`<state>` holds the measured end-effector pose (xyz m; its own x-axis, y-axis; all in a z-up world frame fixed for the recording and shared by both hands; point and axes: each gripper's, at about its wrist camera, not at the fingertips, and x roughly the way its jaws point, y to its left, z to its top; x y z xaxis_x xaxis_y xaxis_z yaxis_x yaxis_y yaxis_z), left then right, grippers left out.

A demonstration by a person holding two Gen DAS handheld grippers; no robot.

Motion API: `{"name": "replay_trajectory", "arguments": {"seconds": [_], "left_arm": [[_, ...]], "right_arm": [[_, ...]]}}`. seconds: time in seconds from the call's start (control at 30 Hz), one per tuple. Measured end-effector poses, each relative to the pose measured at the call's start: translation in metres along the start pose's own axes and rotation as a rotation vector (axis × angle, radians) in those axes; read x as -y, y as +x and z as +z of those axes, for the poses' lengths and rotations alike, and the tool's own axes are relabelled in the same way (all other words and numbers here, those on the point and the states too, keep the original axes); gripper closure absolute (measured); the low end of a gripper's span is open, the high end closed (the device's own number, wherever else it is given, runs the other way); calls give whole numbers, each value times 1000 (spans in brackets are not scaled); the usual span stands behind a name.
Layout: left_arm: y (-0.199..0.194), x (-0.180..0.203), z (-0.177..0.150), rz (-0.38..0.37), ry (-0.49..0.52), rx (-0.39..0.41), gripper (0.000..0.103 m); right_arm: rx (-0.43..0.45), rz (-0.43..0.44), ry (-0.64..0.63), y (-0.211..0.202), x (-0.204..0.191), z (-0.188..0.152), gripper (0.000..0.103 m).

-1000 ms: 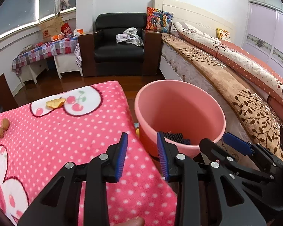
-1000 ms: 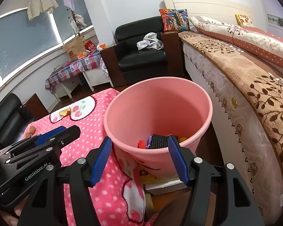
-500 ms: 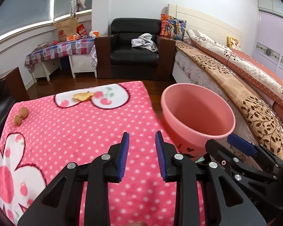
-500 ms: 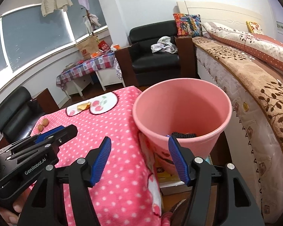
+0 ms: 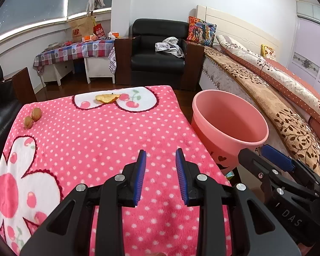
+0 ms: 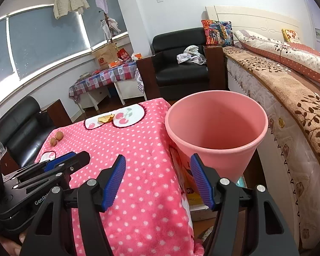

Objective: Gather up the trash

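A pink bucket [image 5: 230, 117] stands at the right edge of the table with the pink dotted cloth [image 5: 96, 140]; it also shows in the right wrist view [image 6: 215, 123]. An orange peel [image 5: 107, 98] lies at the table's far end, and two brown nuts [image 5: 32, 117] lie at the far left. The peel [image 6: 105, 118] and the nuts [image 6: 56, 138] also show in the right wrist view. My left gripper [image 5: 161, 178] is open and empty above the table's near part. My right gripper [image 6: 157, 181] is open and empty, near the bucket's near side.
A bed [image 5: 266, 81] runs along the right behind the bucket. A black armchair [image 5: 160, 57] with clothes stands beyond the table. A side table [image 5: 74, 51] with a checked cloth is at the far left. A black sofa [image 6: 21, 132] flanks the table's left. Boxes [image 6: 194, 198] lie under the bucket.
Both grippers have pulled back and left from the bucket, over the table. The bucket's contents have dropped out of sight. Both stay open and empty.
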<state>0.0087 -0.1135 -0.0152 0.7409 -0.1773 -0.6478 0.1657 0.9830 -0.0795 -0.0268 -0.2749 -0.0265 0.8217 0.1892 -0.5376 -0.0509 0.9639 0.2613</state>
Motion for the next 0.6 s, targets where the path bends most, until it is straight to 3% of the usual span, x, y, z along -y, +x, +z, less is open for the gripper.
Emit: {"name": "replay_trajectory", "arguments": {"seconds": [0.6], "left_arm": [[-2,0,-2,-8,-13,-5,74]], "right_arm": [[6,7,0,-5,0,1,41]]}}
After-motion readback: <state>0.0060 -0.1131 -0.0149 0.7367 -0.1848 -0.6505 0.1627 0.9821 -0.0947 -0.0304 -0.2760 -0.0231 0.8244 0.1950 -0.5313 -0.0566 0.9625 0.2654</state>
